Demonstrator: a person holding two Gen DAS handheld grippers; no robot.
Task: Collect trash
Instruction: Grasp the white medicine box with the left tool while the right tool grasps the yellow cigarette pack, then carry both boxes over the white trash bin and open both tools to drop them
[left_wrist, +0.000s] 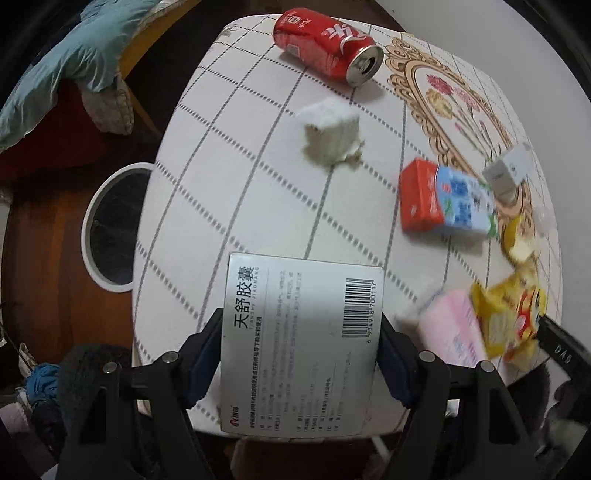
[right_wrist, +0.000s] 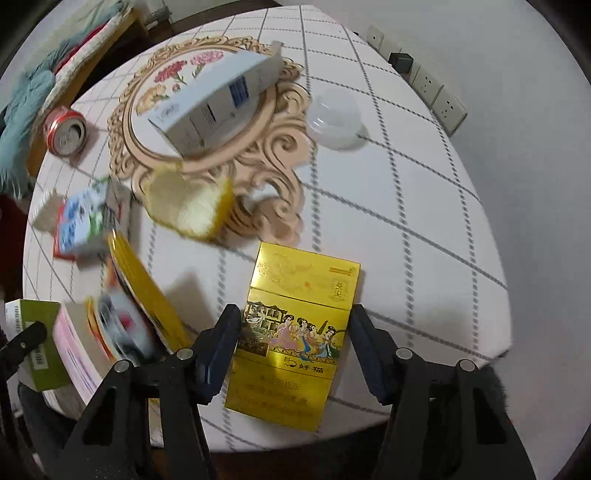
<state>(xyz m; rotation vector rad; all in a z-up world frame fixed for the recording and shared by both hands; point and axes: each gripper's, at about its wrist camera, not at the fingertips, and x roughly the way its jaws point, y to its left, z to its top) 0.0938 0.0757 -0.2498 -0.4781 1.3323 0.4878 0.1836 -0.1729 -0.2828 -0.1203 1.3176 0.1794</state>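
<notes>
Bench (left_wrist: 258, 206): checked cloth, much trash left
Left gripper (left_wrist: 301, 354): grasping medicine box (left_wrist: 299, 350)
Right gripper (right_wrist: 291, 354): around gold cigarette pack (right_wrist: 295, 332), grip uncertain
Bin (left_wrist: 110, 229): beside bench, contents unclear

Bench (right_wrist: 424, 206) under white grid cloth with a gold floral medallion (right_wrist: 207, 122). White wall (right_wrist: 517, 92) beyond, sockets (right_wrist: 436, 92) along it. Reddish wood floor (left_wrist: 48, 240) left; round white-rimmed bin (left_wrist: 110, 225); teal cloth (left_wrist: 66, 62) heaped far left.

Before you: a glossy gold cardboard pack (right_wrist: 295, 332), a matt grey paper box (left_wrist: 299, 350), a shiny dented metal can (left_wrist: 327, 46), all on smooth checked cloth (left_wrist: 240, 184)
</notes>
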